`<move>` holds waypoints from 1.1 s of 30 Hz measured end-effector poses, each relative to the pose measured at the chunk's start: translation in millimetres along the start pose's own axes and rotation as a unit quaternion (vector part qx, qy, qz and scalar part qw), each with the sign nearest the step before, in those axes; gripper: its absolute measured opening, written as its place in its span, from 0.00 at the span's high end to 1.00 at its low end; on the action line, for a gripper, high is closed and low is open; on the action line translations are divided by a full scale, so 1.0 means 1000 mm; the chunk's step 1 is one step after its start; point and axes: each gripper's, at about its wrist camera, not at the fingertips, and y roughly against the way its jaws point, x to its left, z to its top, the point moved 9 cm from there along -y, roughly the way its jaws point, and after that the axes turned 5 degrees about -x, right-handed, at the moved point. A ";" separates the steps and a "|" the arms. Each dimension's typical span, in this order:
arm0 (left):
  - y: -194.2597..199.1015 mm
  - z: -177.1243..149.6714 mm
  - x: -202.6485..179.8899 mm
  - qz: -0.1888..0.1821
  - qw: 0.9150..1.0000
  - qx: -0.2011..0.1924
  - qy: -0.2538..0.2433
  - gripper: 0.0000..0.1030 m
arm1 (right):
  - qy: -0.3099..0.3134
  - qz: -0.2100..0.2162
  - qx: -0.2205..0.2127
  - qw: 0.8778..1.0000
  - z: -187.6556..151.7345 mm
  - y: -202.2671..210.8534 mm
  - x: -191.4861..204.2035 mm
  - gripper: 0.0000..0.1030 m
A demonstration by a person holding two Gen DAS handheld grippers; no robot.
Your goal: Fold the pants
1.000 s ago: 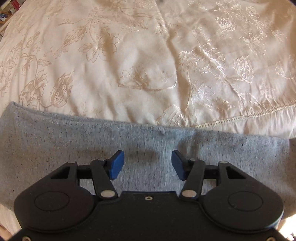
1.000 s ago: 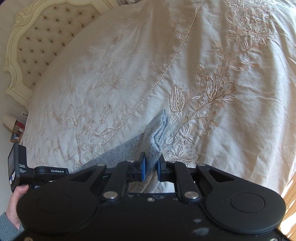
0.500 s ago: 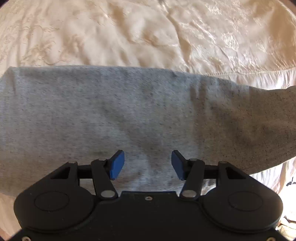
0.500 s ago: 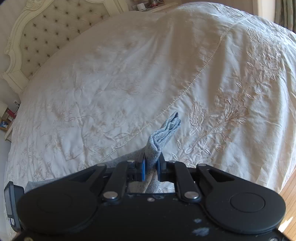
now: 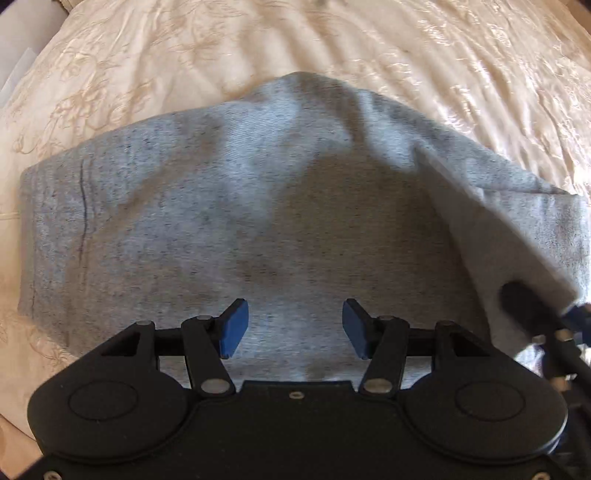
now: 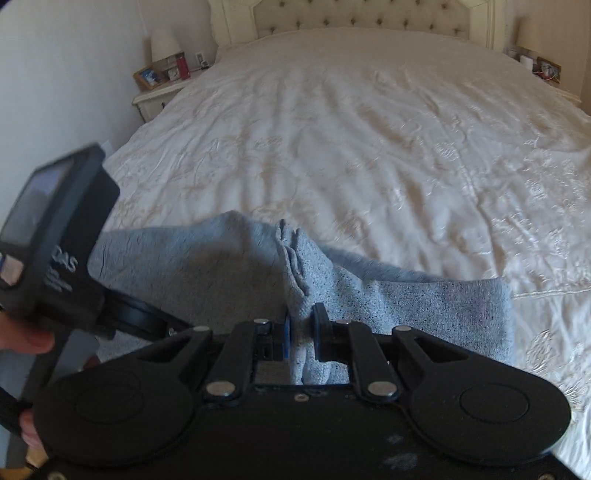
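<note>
A: Which step was in hand?
B: A fold. The pants (image 6: 388, 299) were pinched by the right gripper (image 6: 301, 332); the left gripper (image 5: 291, 328) was held spread above them.
A: Beyond?
B: The bed (image 6: 369, 129). Laying over was judged next.

A big bed (image 6: 369, 122) with a cream cover sewn with shiny flowers and a soft buttoned headboard (image 6: 362, 18) carries the grey speckled soft pants (image 5: 236, 221), which lie folded on it.
</note>
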 end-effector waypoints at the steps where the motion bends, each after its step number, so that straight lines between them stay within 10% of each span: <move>1: -0.001 0.000 0.008 0.003 1.000 0.000 -0.002 0.41 | 0.010 0.000 0.023 1.000 -0.016 -0.018 0.014 0.85; 4: 0.004 0.001 0.025 -0.002 1.000 -0.004 -0.007 0.41 | 0.014 0.007 0.071 0.997 -0.045 -0.044 0.037 0.77; 11: 0.023 0.026 -0.004 -0.041 0.997 -0.048 -0.036 0.41 | -0.002 0.095 0.031 0.995 -0.031 0.016 0.037 0.70; 21: -0.018 -0.017 -0.080 -0.058 0.995 0.019 -0.079 0.41 | -0.153 -0.069 0.062 0.984 -0.039 -0.007 -0.137 0.71; 24: -0.034 -0.033 -0.074 -0.032 0.997 0.023 -0.066 0.34 | -0.183 -0.082 0.135 0.970 -0.069 -0.029 -0.168 1.00; 33: -0.021 -0.030 -0.067 -0.018 1.000 0.021 -0.005 0.33 | -0.181 -0.060 0.087 0.978 -0.024 -0.033 -0.201 0.90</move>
